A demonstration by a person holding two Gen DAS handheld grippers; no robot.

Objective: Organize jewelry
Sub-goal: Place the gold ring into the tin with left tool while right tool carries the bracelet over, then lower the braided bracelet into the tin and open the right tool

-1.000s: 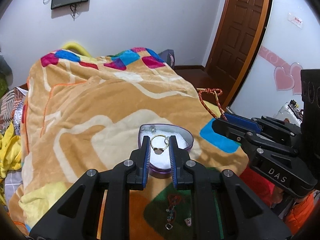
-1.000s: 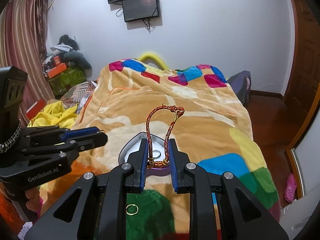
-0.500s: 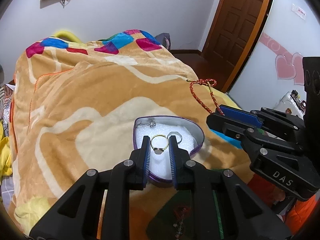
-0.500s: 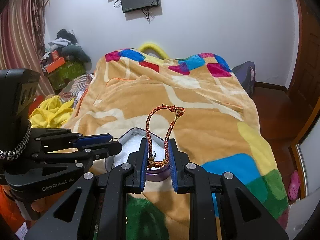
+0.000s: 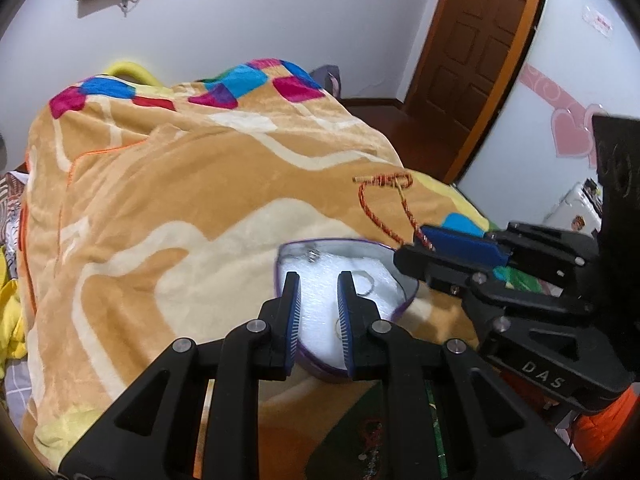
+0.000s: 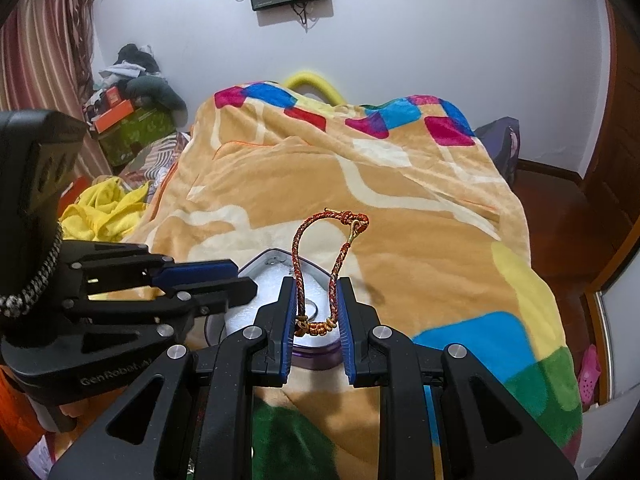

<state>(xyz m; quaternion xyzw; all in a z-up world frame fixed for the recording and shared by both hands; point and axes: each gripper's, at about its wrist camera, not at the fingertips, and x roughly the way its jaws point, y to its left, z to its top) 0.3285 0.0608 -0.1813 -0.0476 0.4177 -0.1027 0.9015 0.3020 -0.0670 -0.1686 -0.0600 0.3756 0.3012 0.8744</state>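
A purple heart-shaped box (image 5: 405, 293) lined with white foam sits on the blanket and holds a stud (image 5: 312, 255) and a silver ring (image 5: 364, 282). My left gripper (image 5: 319, 292) hovers over the foam with its jaws narrowly apart and nothing between the tips. A small ring arc (image 5: 339, 326) shows on the foam beside its right finger. My right gripper (image 6: 318, 286) is shut on a red-and-gold braided bracelet (image 6: 298, 248), whose loop stands up above the fingers, over the box's (image 6: 316, 354) near edge. In that view the left gripper (image 6: 240, 280) reaches in over the box.
An orange patterned blanket (image 5: 180, 208) covers the bed. A chain (image 5: 372, 440) lies on its green patch below my left gripper. Yellow clothing (image 6: 100, 212) and stacked boxes (image 6: 132, 128) stand left of the bed. A wooden door (image 5: 484, 40) is at the right.
Both grippers came down and closer to the heart box. The gold ring held between the left fingertips earlier no longer shows there. The bracelet stays in the right gripper.
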